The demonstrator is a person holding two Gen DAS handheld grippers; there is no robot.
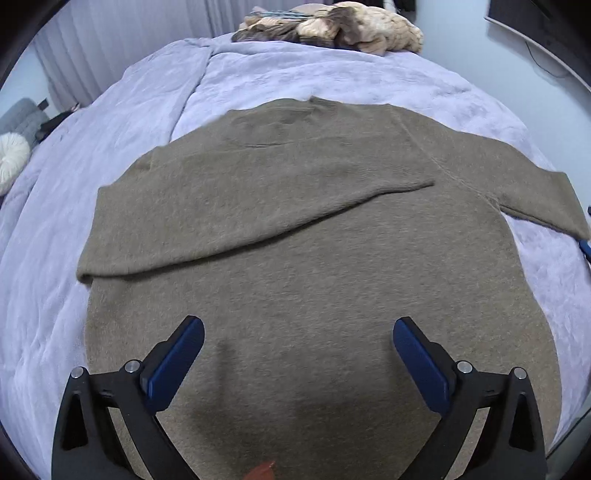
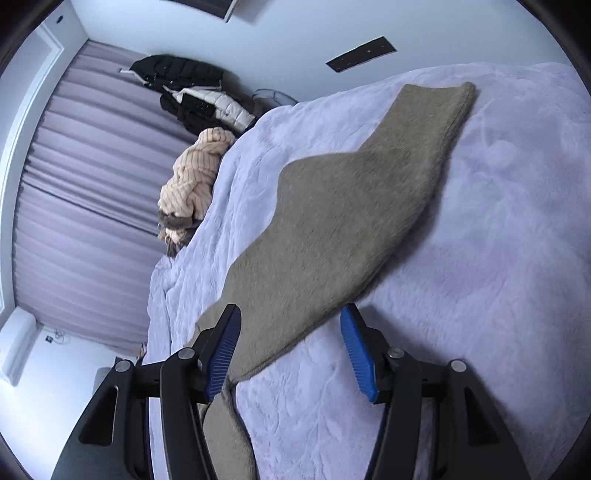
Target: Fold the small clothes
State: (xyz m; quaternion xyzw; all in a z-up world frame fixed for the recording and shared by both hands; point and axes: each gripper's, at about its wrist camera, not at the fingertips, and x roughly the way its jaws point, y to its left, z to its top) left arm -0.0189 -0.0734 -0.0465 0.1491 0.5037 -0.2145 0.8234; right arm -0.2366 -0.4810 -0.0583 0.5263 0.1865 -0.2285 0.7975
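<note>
A brown knitted sweater (image 1: pixel 303 258) lies flat on a bed covered by a lavender blanket (image 1: pixel 332 74). One sleeve (image 1: pixel 240 206) is folded across its chest. The other sleeve (image 1: pixel 535 195) stretches out to the right. My left gripper (image 1: pixel 297 332) hovers over the sweater's lower body, jaws wide open, nothing between them. In the right wrist view the outstretched sleeve (image 2: pixel 332 221) runs away from me over the blanket (image 2: pixel 480 295). My right gripper (image 2: pixel 291 317) is open, its blue pads (image 2: pixel 356 347) standing either side of the sleeve's near part without pressing it.
A heap of beige and brown clothes (image 1: pixel 351 26) sits at the far end of the bed, also seen as a beige pile (image 2: pixel 195 177). Dark and white jackets (image 2: pixel 192 92) hang by pleated curtains (image 2: pixel 92 184). A white round cushion (image 1: pixel 11 158) lies off the bed's left side.
</note>
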